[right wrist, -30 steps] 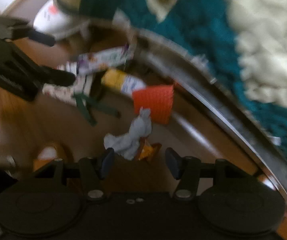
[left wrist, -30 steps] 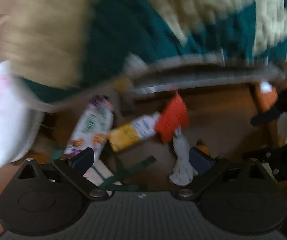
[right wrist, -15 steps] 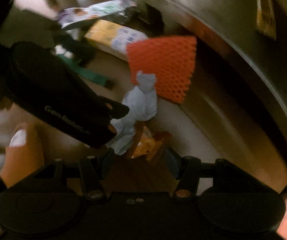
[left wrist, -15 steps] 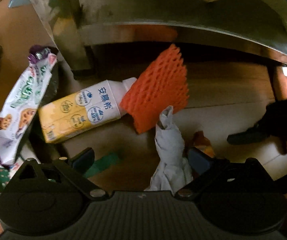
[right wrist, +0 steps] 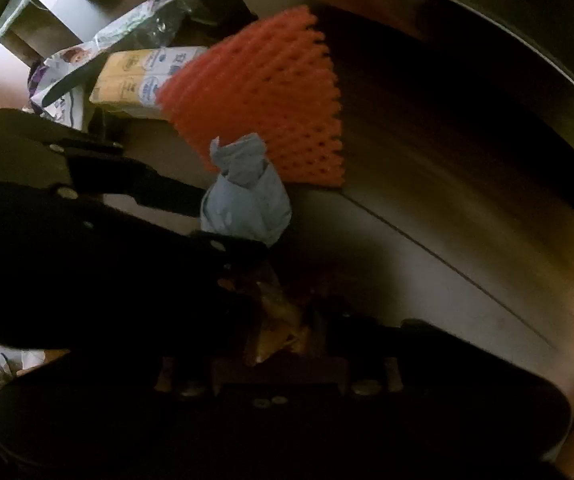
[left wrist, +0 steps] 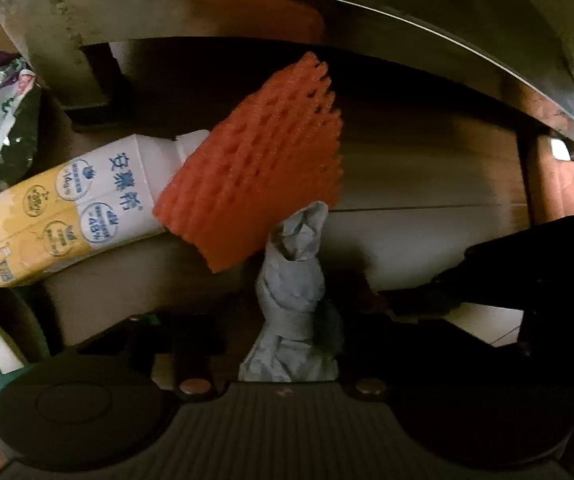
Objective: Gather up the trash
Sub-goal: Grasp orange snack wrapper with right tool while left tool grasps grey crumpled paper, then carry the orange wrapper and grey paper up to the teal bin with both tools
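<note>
Both grippers lowered; left gripper point(left wrist: 275, 340) jaws closing on tissue wad point(left wrist: 291, 292).

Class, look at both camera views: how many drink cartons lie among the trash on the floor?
1. The drink carton lies on its side at the left, its spout end tucked under the orange foam net. More could be hidden behind the grippers or in the dark edges.
</note>
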Action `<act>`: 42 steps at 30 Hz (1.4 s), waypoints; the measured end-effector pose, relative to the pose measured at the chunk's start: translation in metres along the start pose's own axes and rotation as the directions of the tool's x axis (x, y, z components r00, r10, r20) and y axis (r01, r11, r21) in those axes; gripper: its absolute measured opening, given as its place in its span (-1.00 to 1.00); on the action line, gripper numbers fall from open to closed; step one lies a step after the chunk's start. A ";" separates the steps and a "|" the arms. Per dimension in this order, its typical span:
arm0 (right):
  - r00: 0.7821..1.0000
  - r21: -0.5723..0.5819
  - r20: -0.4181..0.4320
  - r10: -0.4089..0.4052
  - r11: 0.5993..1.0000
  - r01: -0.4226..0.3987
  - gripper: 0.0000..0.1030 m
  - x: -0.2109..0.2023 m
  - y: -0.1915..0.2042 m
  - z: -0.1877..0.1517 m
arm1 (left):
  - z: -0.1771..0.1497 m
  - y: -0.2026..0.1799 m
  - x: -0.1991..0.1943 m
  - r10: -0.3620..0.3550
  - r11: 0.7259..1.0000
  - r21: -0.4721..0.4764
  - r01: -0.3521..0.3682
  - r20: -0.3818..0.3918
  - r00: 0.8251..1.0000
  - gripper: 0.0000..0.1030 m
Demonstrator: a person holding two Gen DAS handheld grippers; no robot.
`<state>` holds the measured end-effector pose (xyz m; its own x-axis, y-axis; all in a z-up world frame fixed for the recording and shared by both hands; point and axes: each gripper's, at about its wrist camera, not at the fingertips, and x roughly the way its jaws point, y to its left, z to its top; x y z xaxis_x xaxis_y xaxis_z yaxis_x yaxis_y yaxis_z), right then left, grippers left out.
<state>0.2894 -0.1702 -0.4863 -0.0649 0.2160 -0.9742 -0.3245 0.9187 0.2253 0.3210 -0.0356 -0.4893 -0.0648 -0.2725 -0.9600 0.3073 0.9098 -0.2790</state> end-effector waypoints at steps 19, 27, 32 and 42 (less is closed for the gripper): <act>0.978 0.019 0.206 -0.043 0.999 0.040 -0.44 -0.143 0.023 -0.026 | -0.028 -0.021 -0.138 -0.001 0.992 0.128 -0.008 0.069 0.998 -0.47; 0.913 0.051 0.402 -0.066 0.997 0.050 -0.44 -0.263 0.047 -0.044 | -0.038 -0.068 -0.264 -0.004 0.962 0.266 -0.068 0.260 0.965 -0.47; 0.846 0.060 0.526 -0.086 0.996 0.064 -0.44 -0.341 0.062 -0.064 | -0.044 -0.093 -0.341 0.001 0.969 0.227 -0.101 0.401 0.916 -0.47; 0.693 0.024 0.711 -0.117 0.990 0.142 -0.44 -0.469 0.097 -0.123 | -0.078 -0.149 -0.469 -0.037 0.983 0.162 -0.085 0.631 0.775 -0.47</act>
<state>0.1724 -0.2231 -0.0089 0.6638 0.2776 -0.6945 -0.3076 0.9477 0.0848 0.2320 -0.0194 0.0009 0.5379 -0.4424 -0.7176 0.4614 0.8669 -0.1886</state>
